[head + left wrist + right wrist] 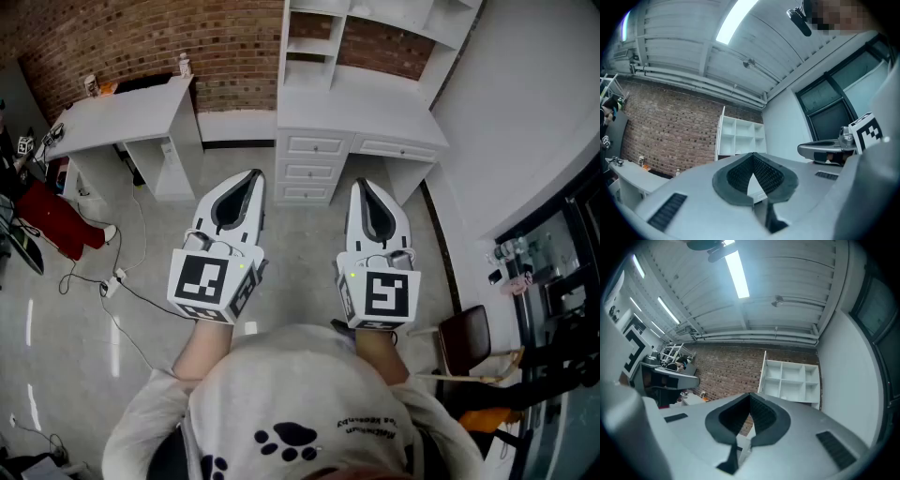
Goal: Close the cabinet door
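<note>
**Head view.** We count 2 grippers: left gripper (251, 178), right gripper (362, 187), side by side, jaws clenched, nothing btwn. 2 white worktops: left worktop (112, 120); right worktop (375, 112) w/ cabinet (315, 192) under it. The cabinet is white w/ 3 stacked drawers (316, 148), fronts flush; which panel is the door we can't tell. It stands ahead by the brick wall (216, 42), well apart from the jaws. 1 chair (466, 339), this view only.

**Left gripper view.** Jaw tips meet, empty. Shows 1 shelf unit (740, 136) face-on, 6 open compartments (729, 129).

**Right gripper view.** Jaws likewise clenched, empty. 1 ceiling light strip (737, 273), gripper views only.

Head view downward — both gripper views upward, sharing shelves (740, 136).
</note>
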Tool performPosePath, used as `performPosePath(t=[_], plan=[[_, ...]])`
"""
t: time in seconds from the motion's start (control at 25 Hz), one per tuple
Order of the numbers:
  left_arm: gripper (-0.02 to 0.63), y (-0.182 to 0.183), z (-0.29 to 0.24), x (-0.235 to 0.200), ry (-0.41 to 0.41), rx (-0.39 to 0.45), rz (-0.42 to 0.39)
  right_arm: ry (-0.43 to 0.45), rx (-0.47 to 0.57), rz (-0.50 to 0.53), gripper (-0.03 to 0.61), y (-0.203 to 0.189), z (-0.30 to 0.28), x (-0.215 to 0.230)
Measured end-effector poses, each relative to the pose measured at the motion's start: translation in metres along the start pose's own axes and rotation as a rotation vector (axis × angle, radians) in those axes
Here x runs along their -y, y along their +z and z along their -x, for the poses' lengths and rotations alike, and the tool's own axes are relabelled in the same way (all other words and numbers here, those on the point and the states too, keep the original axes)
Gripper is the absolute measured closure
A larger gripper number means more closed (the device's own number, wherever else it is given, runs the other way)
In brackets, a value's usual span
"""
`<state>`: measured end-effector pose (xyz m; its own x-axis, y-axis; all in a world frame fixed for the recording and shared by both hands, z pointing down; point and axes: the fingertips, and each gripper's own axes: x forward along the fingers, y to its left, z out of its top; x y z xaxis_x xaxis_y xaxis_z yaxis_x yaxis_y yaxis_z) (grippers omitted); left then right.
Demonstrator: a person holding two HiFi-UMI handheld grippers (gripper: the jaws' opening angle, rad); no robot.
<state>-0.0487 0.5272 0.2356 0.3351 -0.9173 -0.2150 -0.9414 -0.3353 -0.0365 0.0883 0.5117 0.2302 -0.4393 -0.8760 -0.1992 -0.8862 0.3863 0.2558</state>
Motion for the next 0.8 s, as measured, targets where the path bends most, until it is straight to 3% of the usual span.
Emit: performPosePath(t=[0.36, 0.8], plan=[[0.604, -0.024, -0.019, 0.009, -0.004, -0.042, 0.025, 0.022, -0.023, -0.05, 0.569, -0.024, -0.011, 0.013], [0.604, -0.05, -0.062, -0.042, 0.01, -0.049, 0.051, 0.066, -0.028, -0.052, 0.568, -0.05, -0.074, 0.002]])
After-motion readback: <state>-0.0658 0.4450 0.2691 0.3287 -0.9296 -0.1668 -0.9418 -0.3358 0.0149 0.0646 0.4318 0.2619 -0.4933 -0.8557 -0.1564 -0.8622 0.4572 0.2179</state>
